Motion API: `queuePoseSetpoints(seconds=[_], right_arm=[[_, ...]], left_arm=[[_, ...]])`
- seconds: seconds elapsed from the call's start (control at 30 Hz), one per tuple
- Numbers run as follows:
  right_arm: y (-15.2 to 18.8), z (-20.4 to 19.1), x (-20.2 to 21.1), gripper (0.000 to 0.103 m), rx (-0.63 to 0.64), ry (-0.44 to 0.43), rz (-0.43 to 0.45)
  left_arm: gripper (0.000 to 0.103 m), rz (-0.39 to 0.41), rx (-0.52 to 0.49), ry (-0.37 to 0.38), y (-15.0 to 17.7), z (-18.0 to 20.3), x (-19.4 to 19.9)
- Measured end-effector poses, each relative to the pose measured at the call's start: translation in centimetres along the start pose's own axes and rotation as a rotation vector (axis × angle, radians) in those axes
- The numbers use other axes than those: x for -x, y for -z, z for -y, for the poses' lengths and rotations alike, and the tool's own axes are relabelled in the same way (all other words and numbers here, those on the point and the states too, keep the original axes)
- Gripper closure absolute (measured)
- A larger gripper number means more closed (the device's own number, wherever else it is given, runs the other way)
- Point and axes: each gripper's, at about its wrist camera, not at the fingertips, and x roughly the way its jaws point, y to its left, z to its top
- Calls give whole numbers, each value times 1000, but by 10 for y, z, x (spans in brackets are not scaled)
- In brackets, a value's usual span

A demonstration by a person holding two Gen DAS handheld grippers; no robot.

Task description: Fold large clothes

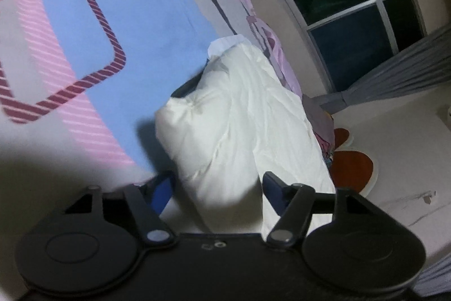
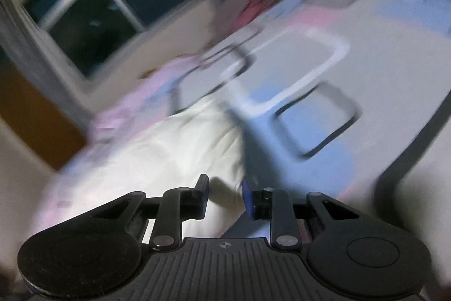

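A white garment (image 1: pixel 239 114) lies bunched in a long heap on a bed with a patterned sheet (image 1: pixel 112 4) of blue, pink and white shapes. In the left wrist view my left gripper (image 1: pixel 218 185) is open, its fingers wide apart on either side of the garment's near end, with cloth lying between them. In the right wrist view, which is blurred by motion, the white garment (image 2: pixel 174 148) lies ahead and to the left. My right gripper (image 2: pixel 224 196) has its jaws partly apart with a fold of white cloth between them; whether they pinch it I cannot tell.
A dark window (image 1: pixel 346 7) with a grey curtain (image 1: pixel 408 69) is beyond the bed. Pink bedding (image 1: pixel 282 58) is piled along the bed's far side. Orange rounded shapes (image 1: pixel 352 165) sit by the wall. The window also shows in the right wrist view (image 2: pixel 107 4).
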Motion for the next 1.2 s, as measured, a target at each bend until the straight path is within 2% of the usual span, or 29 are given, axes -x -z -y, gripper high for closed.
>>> queuePoseSetpoints(seconds=[0.1, 0.17, 0.2, 0.3, 0.33, 0.4, 0.43, 0.53, 0.63, 0.73, 0.8, 0.9, 0.93, 1.07, 1.13, 1.2], right_arm=[[-4, 1, 2, 77, 15, 15, 8], [-5, -11, -3, 77, 41, -44, -7], [-4, -24, -7, 77, 59, -95, -21], [4, -73, -17, 77, 156, -160, -24], [7, -85, -23, 77, 198, -152, -21], [13, -96, -41, 77, 223, -56, -36], [16, -90, -50, 77, 200, -1, -52], [29, -57, -74, 77, 187, 67, -159], [37, -44, -77, 77, 183, 78, -210], [28, -49, -63, 77, 147, 84, -168], [20, -59, -47, 77, 142, 32, -99], [15, -97, -39, 77, 201, -78, -72], [16, -111, -39, 77, 221, -138, -75], [33, -169, -54, 77, 329, -287, -130], [45, -193, -64, 77, 377, -324, -156], [57, -210, -79, 77, 401, -314, -196]], left_arm=[[38, 18, 11, 11, -7, 0, -1], [39, 23, 12, 13, -13, -4, -2], [39, 21, 20, 11, -16, -7, -4], [41, 8, 36, 21, -21, -10, -11], [41, 1, 28, 20, -23, -8, -14], [41, -10, 22, 17, -26, -4, -18], [41, -14, 23, 18, -28, -3, -19], [41, -23, 27, 29, -30, -5, -20], [41, -32, -2, 35, -28, -6, -21], [42, -36, -1, 33, -29, -5, -20], [42, -41, -10, 35, -29, -2, -20], [42, -49, -29, 40, -28, 0, -23], [43, -47, -32, 42, -28, 0, -24], [49, -23, -24, 48, -29, -1, -24], [53, -8, -34, 58, -30, -1, -23], [62, -8, -51, 71, -29, 2, -23]])
